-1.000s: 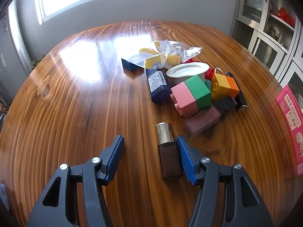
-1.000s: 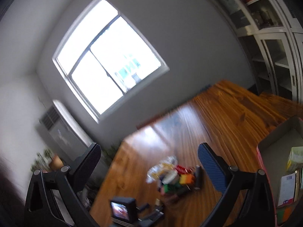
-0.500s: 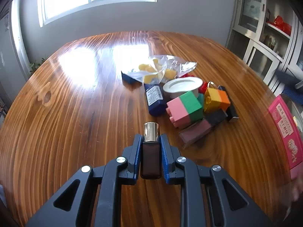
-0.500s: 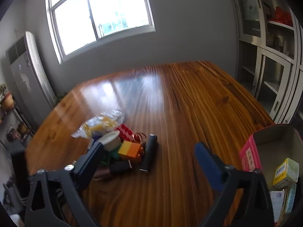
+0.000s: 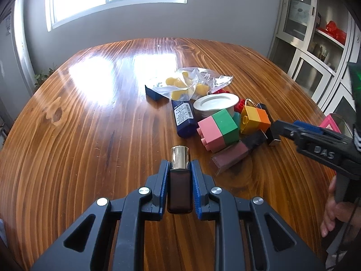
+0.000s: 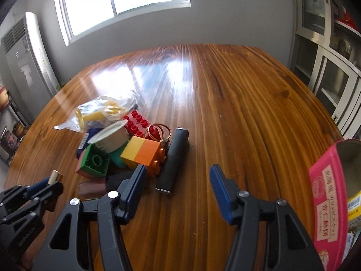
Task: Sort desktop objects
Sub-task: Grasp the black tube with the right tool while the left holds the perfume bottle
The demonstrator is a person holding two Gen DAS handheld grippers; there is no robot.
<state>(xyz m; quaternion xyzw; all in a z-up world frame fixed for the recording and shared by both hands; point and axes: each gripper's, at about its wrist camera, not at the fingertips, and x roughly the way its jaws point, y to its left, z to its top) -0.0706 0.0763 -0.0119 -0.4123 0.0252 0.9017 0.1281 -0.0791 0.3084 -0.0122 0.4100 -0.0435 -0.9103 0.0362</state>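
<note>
Left wrist: left gripper [image 5: 180, 176] clamps the brown bottle [image 5: 179, 187]; right gripper [image 6: 178, 178], marked "DAS", half-open, closing, empty.

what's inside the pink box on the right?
Right wrist view: the pink box is open, with a yellow-and-white carton and other packets low at the frame edge. Its near wall and the frame edge cover the rest; the bottom is not visible.

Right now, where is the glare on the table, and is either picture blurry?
Left wrist view: window glare whitens the far-left table; the picture is sharp. Right wrist view: glare streaks the far middle of the table, and the plastic bag looks slightly smeared. Both bend straight edges, fisheye style.
</note>
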